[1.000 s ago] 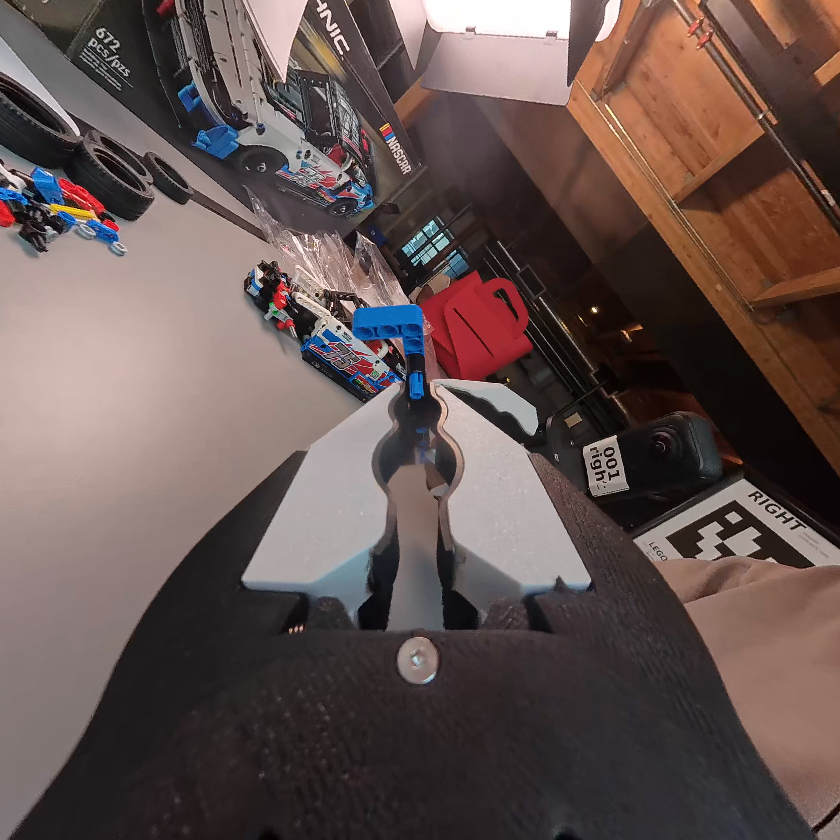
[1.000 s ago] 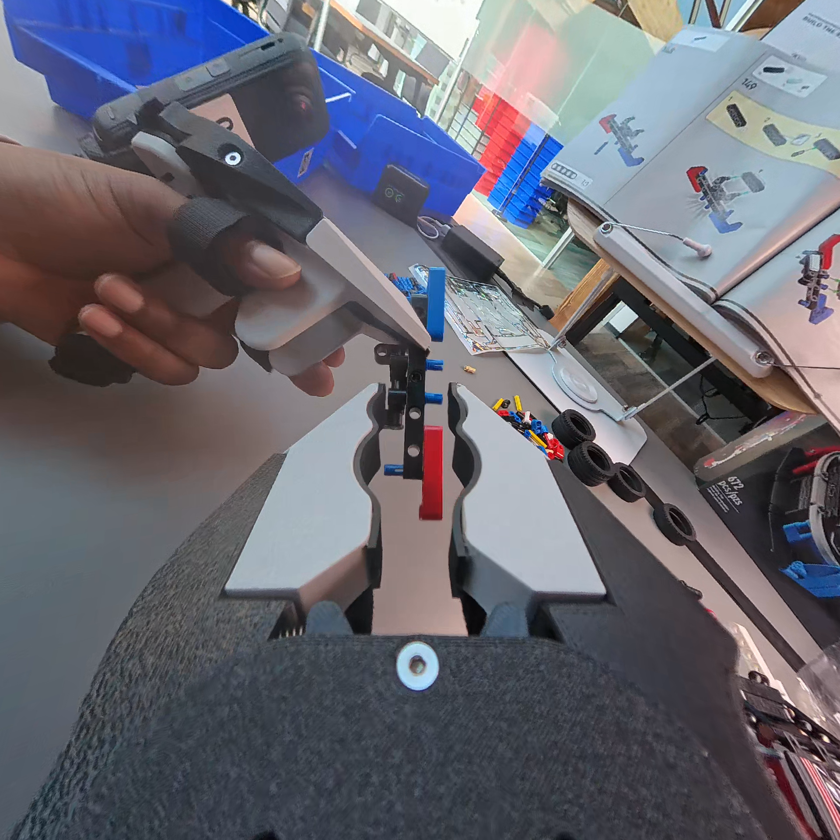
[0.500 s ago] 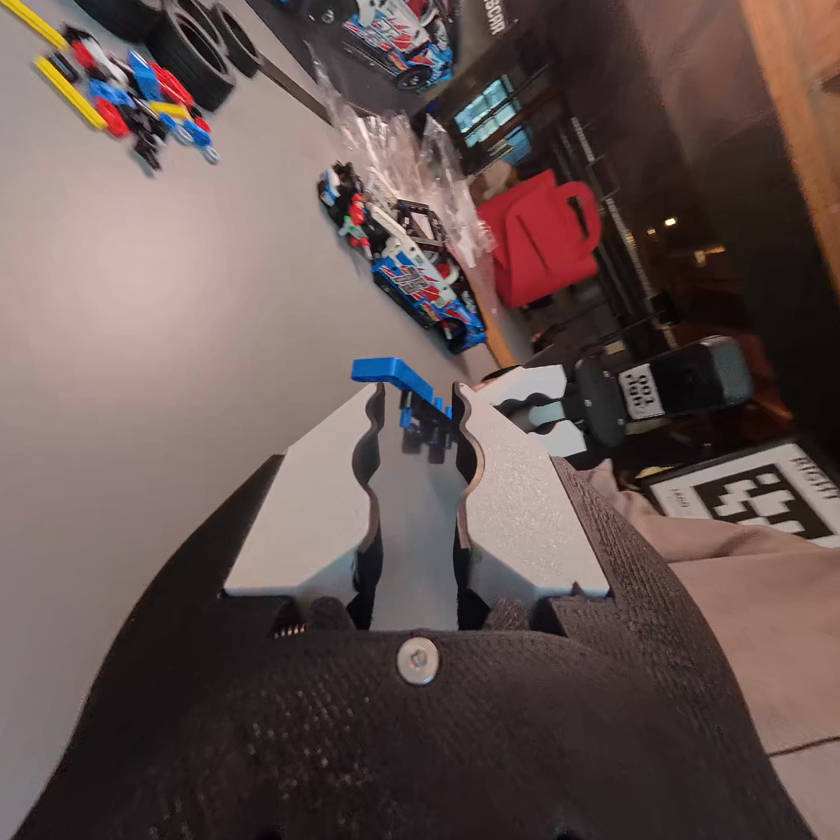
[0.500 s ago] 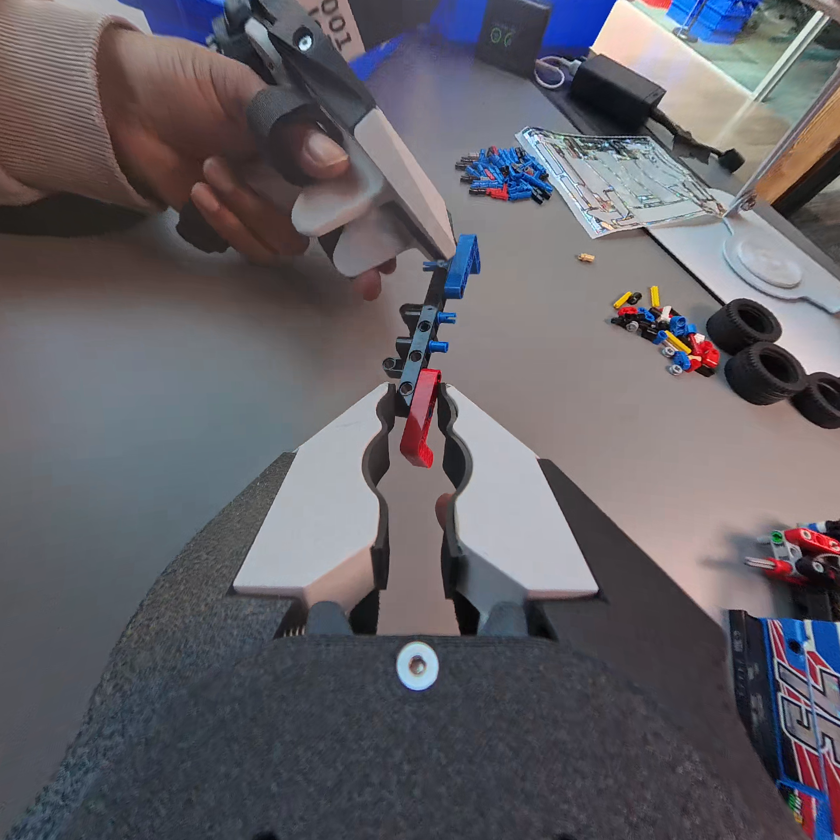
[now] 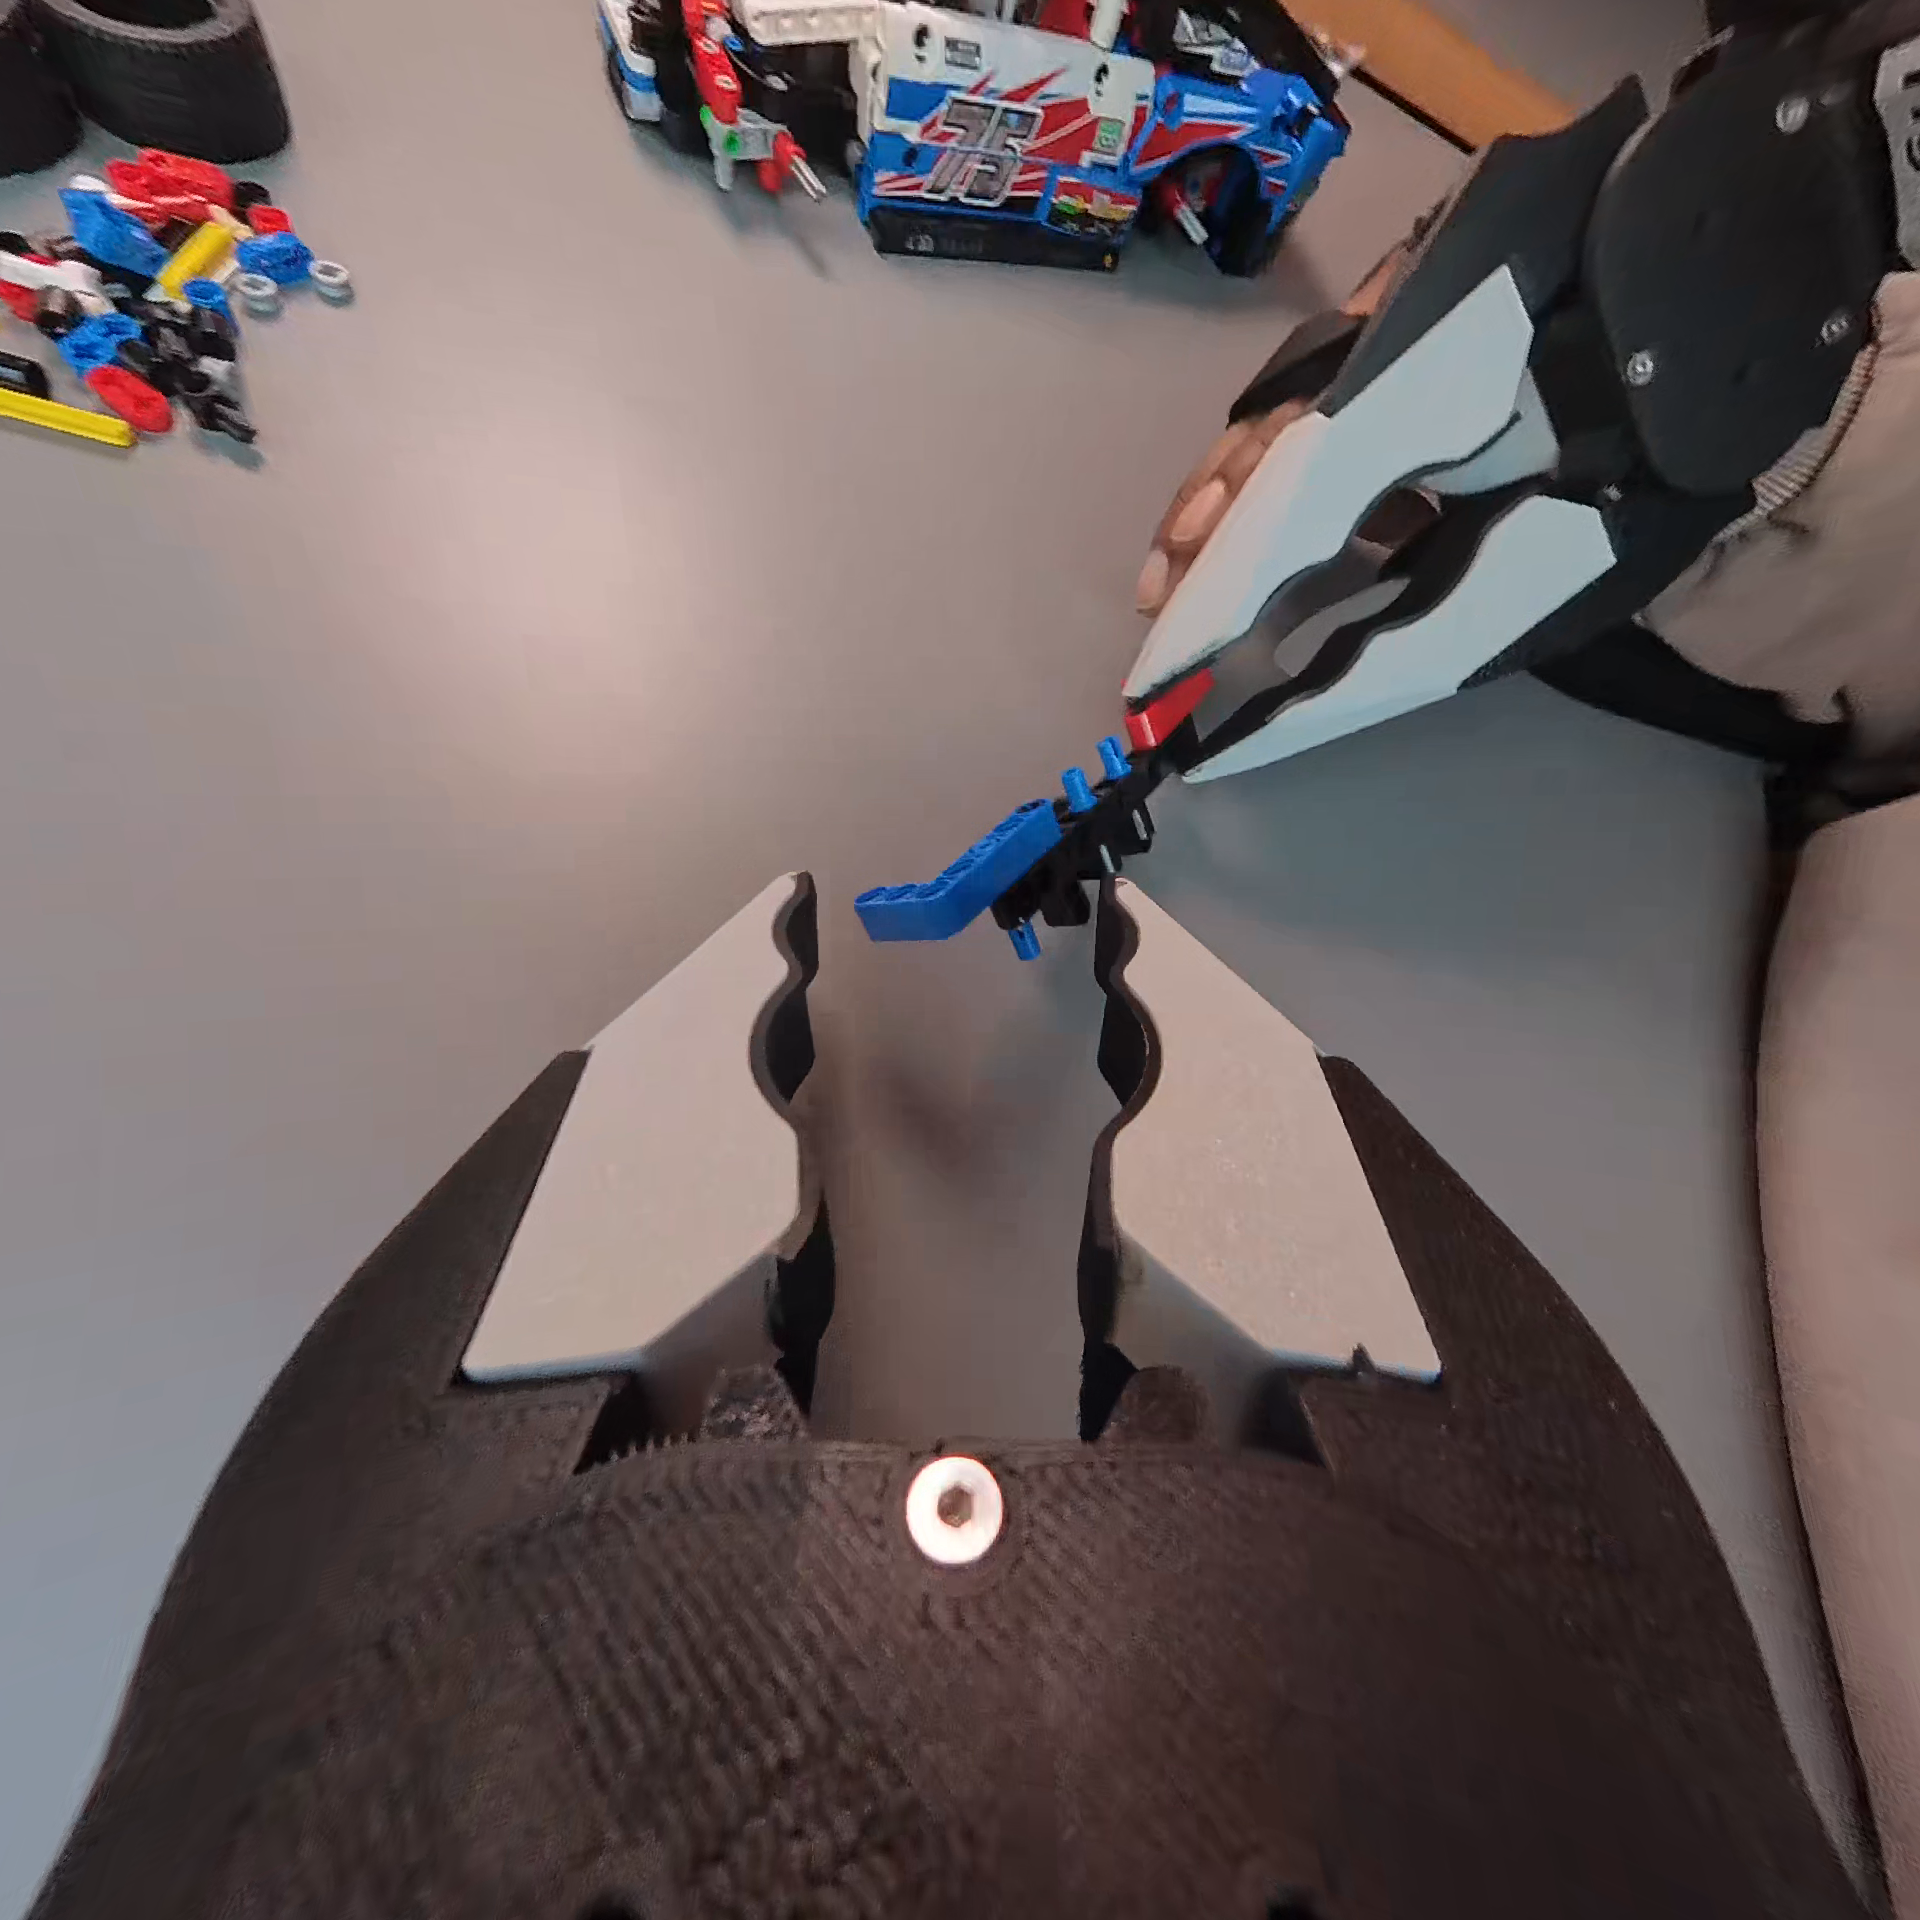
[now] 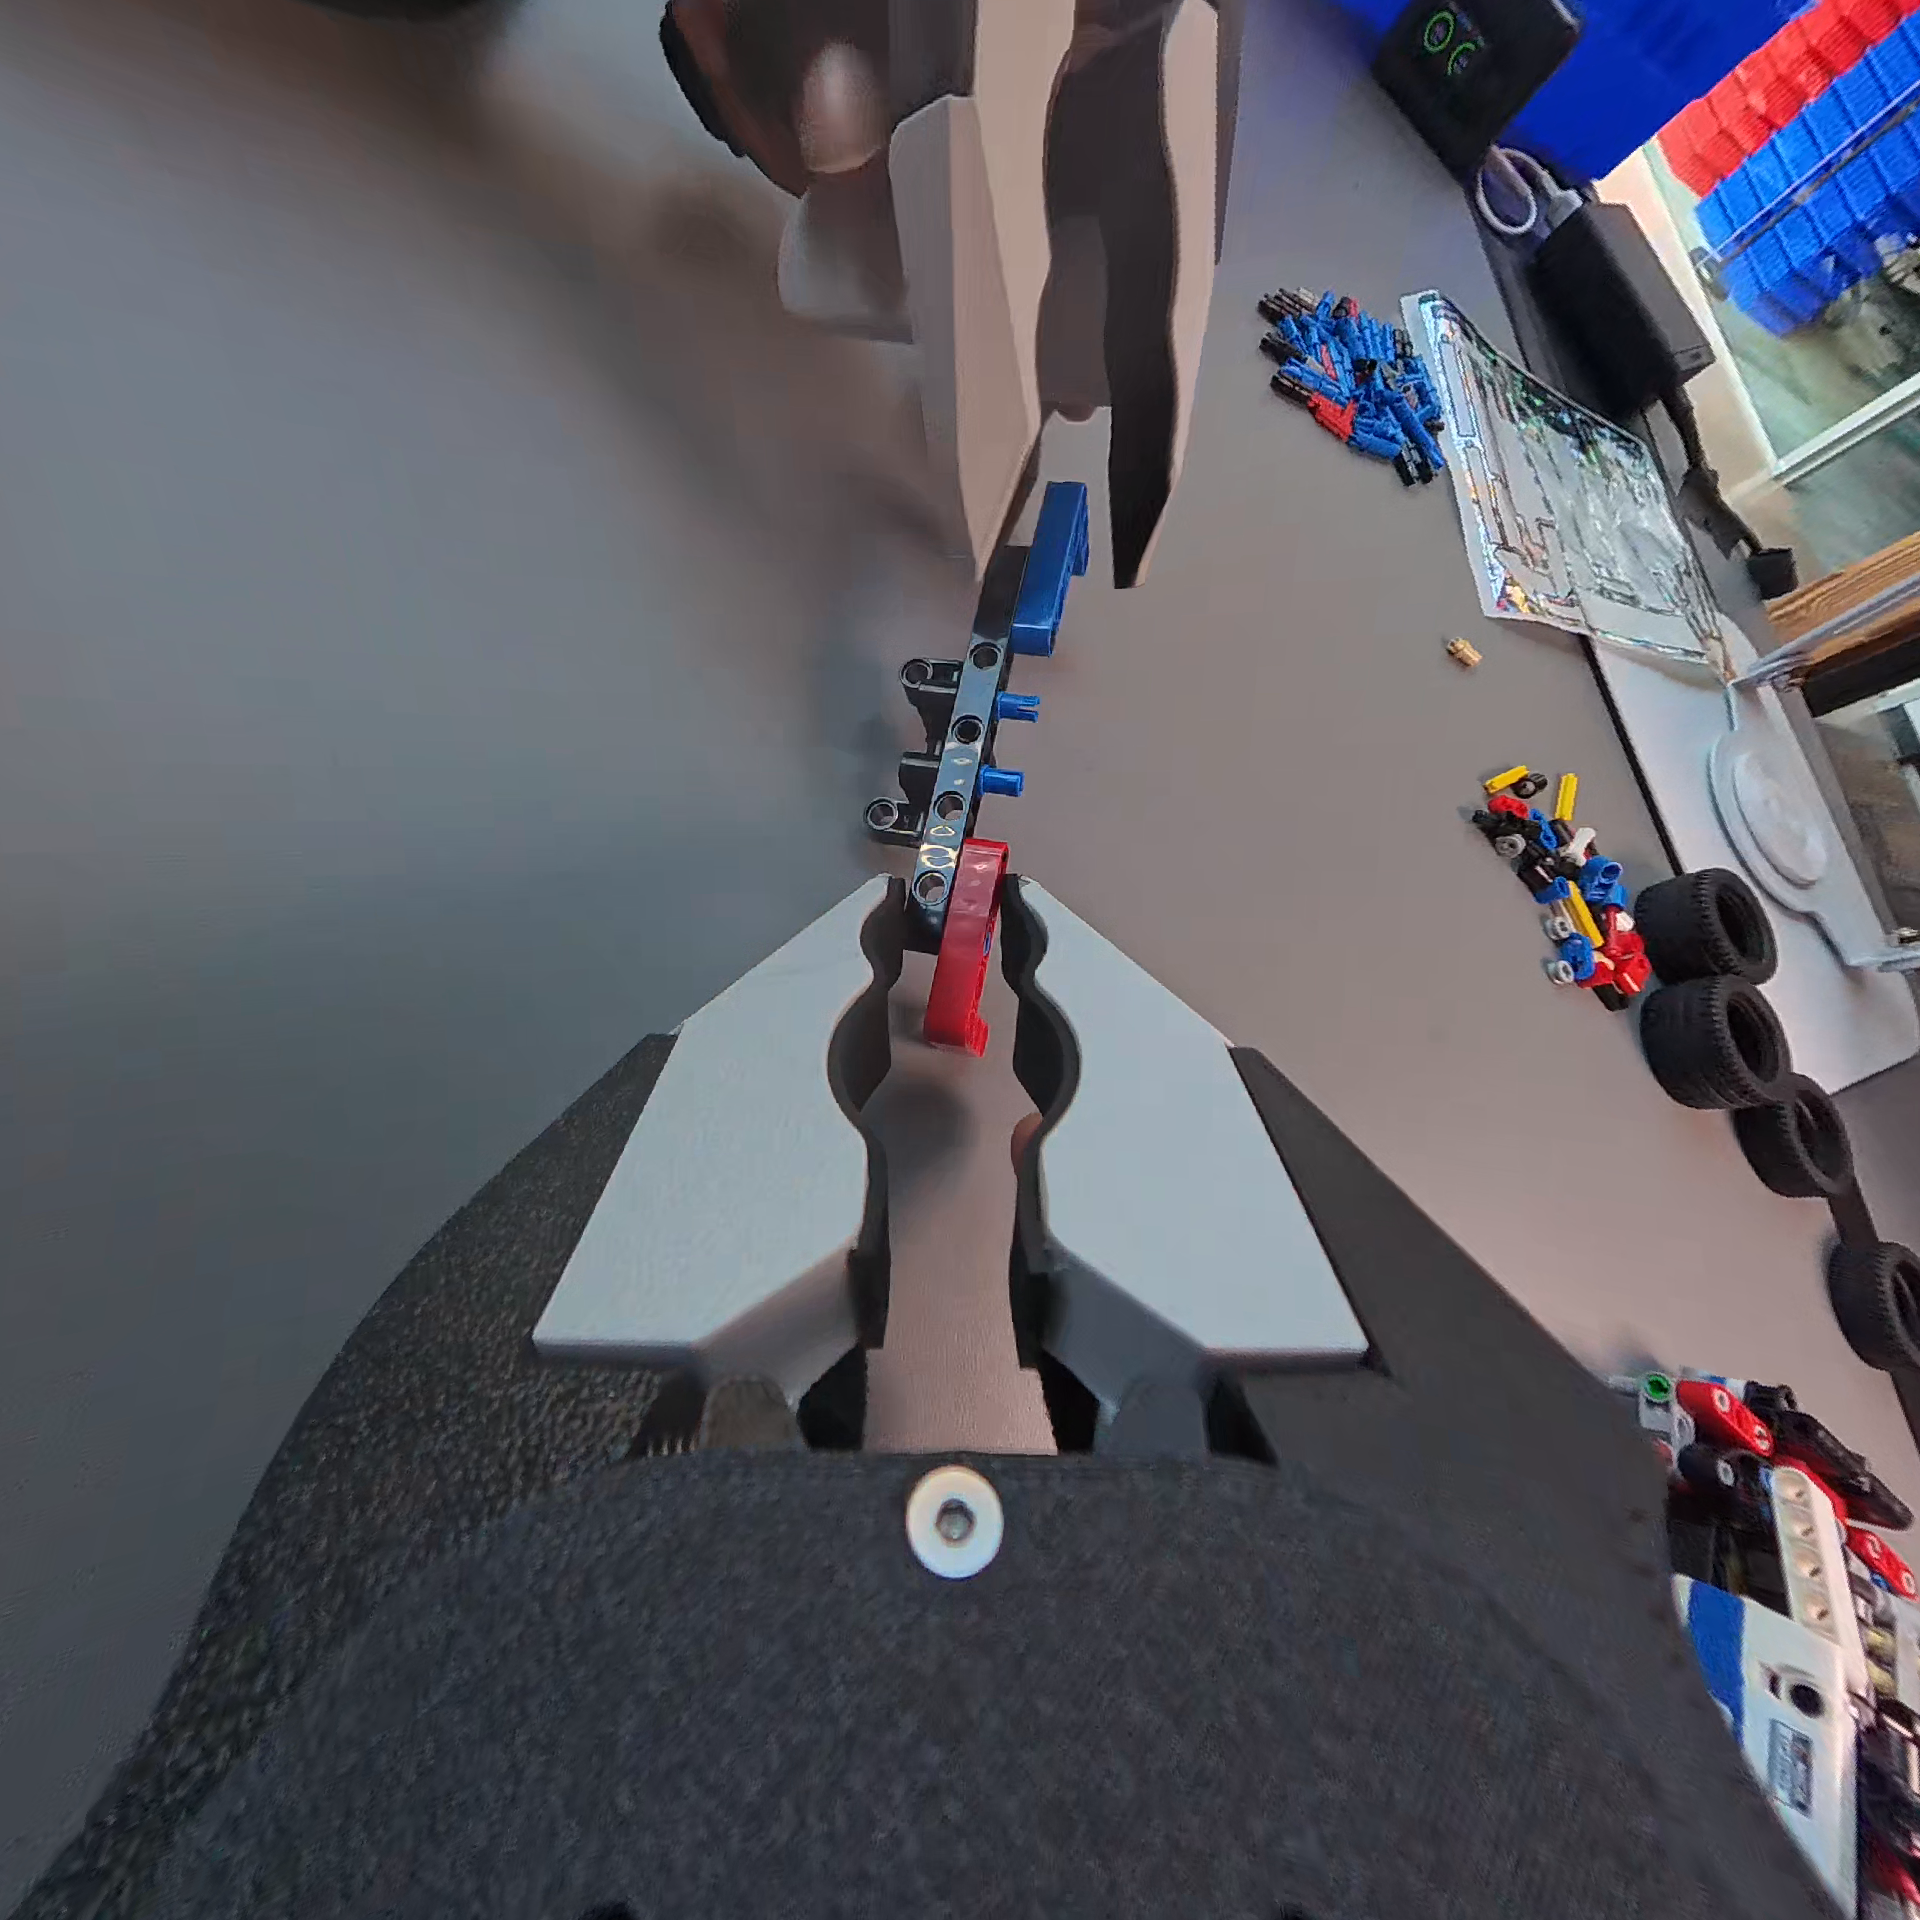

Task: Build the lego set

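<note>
Two grippers are sharing one piece: right gripper (image 6: pixel 951 894) is pinching the red end of the black studded beam assembly (image 6: pixel 961 748) above the grey table (image 5: pixel 520 623); left gripper (image 5: pixel 951 894) is gaping around its blue tip, so it should be closing squarely.

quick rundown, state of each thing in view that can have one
left claw: open, empty, its tips either side of the blue end
right claw: shut on the sub-assembly's red end
sub-assembly: held off the table, black beam with blue and red pieces attached
car model: partly built, resting on the table
tyres: loose, unmounted, in a row
loose parts pile: scattered on the table
</note>
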The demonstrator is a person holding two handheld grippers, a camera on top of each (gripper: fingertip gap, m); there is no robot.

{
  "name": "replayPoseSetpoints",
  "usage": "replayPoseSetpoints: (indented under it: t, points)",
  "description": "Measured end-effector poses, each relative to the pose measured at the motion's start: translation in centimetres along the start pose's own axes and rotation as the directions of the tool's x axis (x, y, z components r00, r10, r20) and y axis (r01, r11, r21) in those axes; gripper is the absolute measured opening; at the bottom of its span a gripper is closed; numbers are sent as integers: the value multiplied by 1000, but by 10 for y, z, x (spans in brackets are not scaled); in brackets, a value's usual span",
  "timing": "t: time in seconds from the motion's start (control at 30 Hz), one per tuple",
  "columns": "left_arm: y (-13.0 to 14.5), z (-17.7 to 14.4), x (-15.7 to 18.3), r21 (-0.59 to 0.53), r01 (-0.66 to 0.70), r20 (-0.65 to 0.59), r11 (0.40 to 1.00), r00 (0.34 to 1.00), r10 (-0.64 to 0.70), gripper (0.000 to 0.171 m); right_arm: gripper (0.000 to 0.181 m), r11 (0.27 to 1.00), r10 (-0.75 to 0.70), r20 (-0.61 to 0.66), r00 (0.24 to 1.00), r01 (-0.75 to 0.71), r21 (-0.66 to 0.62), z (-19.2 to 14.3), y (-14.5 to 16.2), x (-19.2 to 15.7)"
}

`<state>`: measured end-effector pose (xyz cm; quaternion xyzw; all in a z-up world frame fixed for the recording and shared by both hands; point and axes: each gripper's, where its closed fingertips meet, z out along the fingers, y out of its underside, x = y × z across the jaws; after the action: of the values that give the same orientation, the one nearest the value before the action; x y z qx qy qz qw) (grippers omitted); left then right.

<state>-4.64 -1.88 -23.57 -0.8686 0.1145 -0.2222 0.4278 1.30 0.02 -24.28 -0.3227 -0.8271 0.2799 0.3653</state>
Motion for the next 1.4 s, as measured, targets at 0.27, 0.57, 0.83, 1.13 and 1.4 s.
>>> replayPoseSetpoints:
  t: [0.27, 0.57, 0.83, 1.13, 1.4]
  points:
    - [11, 3, 5, -59, -108, 24, 992, 994, 109, 22, 19, 1000, 21, -16, 1000, -22, -14, -1, 7, 2]
    - [2, -8, -14, -12, -82, 134, 997, 988, 83, 26, 24, 980, 181, -26, 983, -179, 84, -11, -1, 16]
    - [-75, -77, -37, 530, -113, 311, 841, 948, -69, 32, 0, 908, 371, -209, 905, -306, 286, -34, -15, 65]
    - [-106, -130, -64, 545, -402, 651, 735, 756, -69, 0, 9, 754, 606, -331, 723, -389, 530, -73, -16, 113]
    - [-271, -184, -126, 558, -494, 731, 667, 673, -113, 0, 17, 764, 588, -356, 727, -355, 538, -71, -18, 113]
